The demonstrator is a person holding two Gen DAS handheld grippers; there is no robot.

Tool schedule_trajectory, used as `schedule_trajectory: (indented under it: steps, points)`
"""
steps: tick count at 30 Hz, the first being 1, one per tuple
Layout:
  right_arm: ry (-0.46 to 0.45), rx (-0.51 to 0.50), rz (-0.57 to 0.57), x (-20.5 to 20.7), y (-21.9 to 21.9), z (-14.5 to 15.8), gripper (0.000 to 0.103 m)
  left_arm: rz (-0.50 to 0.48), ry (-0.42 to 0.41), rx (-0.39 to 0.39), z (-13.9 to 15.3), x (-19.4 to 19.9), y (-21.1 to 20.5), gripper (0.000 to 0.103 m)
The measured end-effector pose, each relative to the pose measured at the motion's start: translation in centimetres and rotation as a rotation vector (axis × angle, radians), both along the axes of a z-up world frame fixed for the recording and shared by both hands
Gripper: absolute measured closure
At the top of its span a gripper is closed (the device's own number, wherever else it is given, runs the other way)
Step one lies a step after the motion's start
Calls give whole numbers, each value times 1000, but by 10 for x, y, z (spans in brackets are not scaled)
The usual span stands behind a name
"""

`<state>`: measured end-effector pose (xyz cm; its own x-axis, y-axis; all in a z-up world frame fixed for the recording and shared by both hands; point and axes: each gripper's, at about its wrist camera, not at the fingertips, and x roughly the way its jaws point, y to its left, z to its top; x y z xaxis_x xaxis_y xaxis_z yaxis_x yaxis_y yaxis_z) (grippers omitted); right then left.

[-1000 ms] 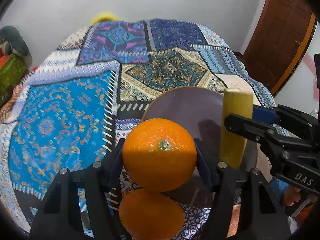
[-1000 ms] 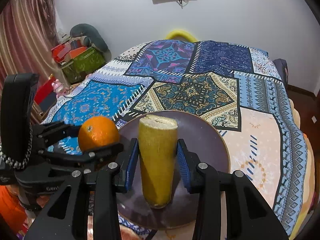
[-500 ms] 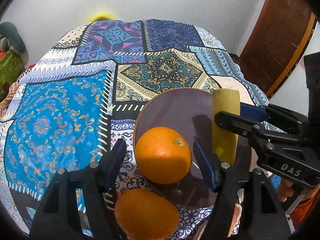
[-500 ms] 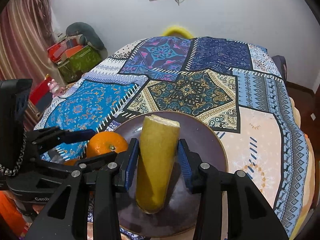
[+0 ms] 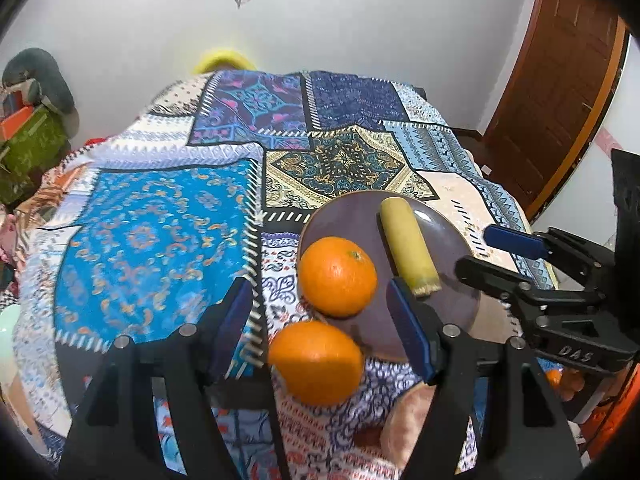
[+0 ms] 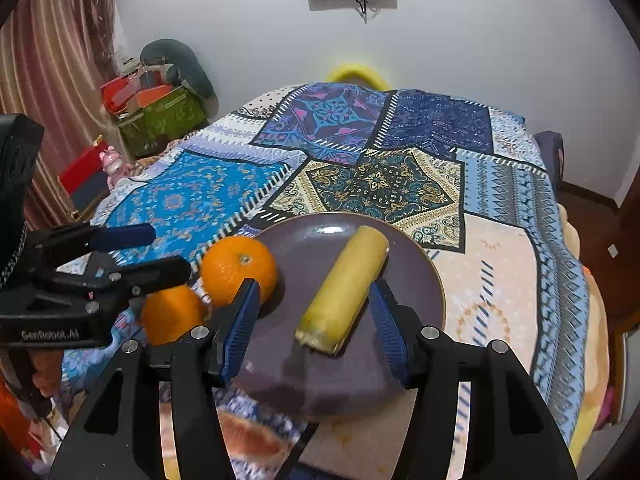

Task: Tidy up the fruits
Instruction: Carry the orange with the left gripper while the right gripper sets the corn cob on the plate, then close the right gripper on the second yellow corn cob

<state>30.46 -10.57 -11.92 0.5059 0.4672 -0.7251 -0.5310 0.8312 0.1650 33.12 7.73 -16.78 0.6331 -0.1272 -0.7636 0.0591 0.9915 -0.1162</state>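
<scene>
bed point(image 6: 500, 280): covered by a patchwork cloth point(image 5: 160, 240) of blue, navy and cream panels | plate point(image 6: 424, 272): purple, lay flat on the cloth near the bed's near edge | second orange point(image 5: 316, 362): lay on the cloth just beside the plate's near-left rim

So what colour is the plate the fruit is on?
Dark purple plate, clearest in the right wrist view.
</scene>
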Motion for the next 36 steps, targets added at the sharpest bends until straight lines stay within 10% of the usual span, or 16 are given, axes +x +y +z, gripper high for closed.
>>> schedule_trajectory:
  steps: [19, 36]
  points:
    - [-89, -9, -64, -98, -19, 49, 35, 51, -74, 29, 44, -111, 15, 23]
    - [83, -36, 0, -142, 3, -3, 36, 34, -32, 19, 17, -159, 14, 20]
